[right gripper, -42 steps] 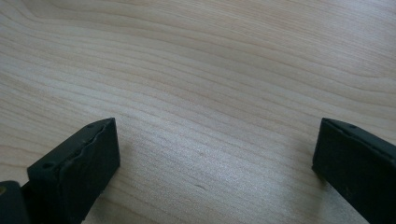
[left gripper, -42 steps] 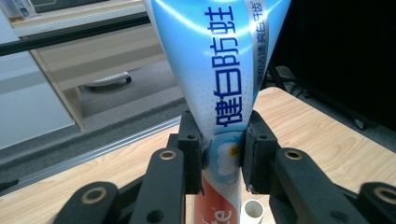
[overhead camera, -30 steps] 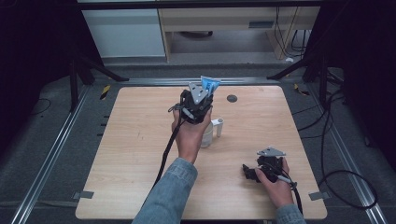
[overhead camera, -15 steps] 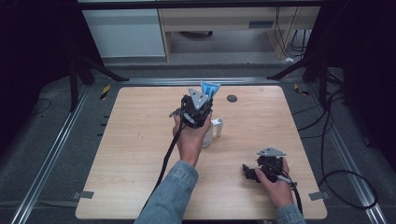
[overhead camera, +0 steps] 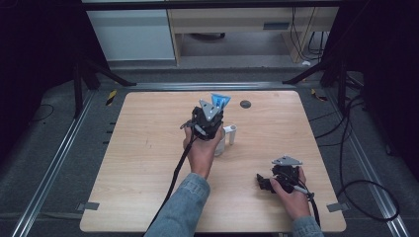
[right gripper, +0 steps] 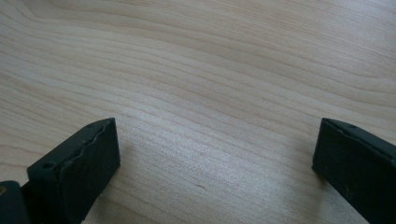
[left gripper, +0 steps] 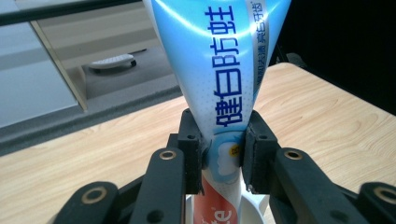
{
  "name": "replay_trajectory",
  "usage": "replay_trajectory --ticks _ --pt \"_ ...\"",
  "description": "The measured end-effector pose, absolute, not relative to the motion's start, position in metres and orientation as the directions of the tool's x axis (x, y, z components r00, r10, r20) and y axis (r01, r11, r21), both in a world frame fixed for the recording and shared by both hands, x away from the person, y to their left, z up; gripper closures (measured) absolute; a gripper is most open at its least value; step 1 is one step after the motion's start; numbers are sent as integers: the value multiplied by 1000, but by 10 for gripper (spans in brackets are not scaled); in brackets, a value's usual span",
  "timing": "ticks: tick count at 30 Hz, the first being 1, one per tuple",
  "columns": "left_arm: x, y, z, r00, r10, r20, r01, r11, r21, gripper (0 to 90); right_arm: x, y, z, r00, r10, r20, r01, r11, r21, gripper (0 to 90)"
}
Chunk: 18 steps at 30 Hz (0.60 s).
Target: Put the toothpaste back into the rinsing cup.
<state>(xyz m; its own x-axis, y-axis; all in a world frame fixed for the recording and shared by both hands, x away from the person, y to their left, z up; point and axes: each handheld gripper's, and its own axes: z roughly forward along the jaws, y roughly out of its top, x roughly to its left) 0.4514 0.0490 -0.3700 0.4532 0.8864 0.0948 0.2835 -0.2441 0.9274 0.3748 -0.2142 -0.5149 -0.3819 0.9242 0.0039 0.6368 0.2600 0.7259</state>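
Observation:
A blue and white toothpaste tube with a red lower part stands upright between the jaws of my left gripper, whose pads press on its sides. Its flat blue end sticks up beyond the left gripper at mid table. The tube's lower end reaches into a white cup; the cup with its handle stands just right of the hand. My right gripper rests low at the table's front right. Its jaws stand wide apart over bare wood with nothing between them.
The wooden table carries a small dark round disc near its far edge. Metal rails run along both sides, and cables lie on the floor to the right. White and wooden cabinets stand beyond the table.
My left hand has sunk a little with the toothpaste tube, bringing it lower at the white cup. The right hand has stayed put.

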Motion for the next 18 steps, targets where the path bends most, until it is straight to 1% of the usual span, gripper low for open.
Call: replay_trajectory --ticks 6,18 --pt "454 48 -381 453 886 96 303 -255 918 721 375 -214 -515 -382 924 4 636 260 727 8" --pt "454 50 -388 452 887 97 315 -261 912 720 375 -214 -515 -383 924 -2 633 264 728 8"
